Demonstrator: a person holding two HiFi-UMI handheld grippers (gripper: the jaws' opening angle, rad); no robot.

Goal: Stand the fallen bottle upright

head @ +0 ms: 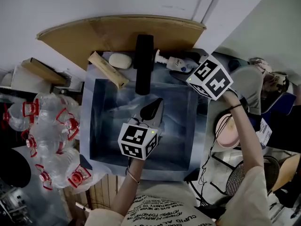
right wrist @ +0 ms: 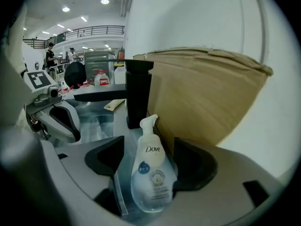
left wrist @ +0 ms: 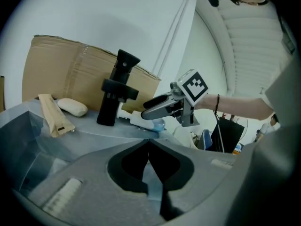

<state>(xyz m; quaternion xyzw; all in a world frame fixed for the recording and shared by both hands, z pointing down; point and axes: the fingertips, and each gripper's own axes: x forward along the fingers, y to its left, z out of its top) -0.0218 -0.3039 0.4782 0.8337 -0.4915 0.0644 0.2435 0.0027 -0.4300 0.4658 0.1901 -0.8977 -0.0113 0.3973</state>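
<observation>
Head view: one bottle (head: 178, 63) lies between the spread right tongs (right wrist: 149, 157); left tongs (left wrist: 149, 149) pressed together, empty.

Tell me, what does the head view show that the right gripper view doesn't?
Only the head view shows the pink bowl and the bar of soap. Only the right gripper view shows the right gripper's jaws apart, either side of the bottle, and the bottle's Dove print. Both show the fallen bottle, the black faucet, the cardboard and the left gripper.
</observation>
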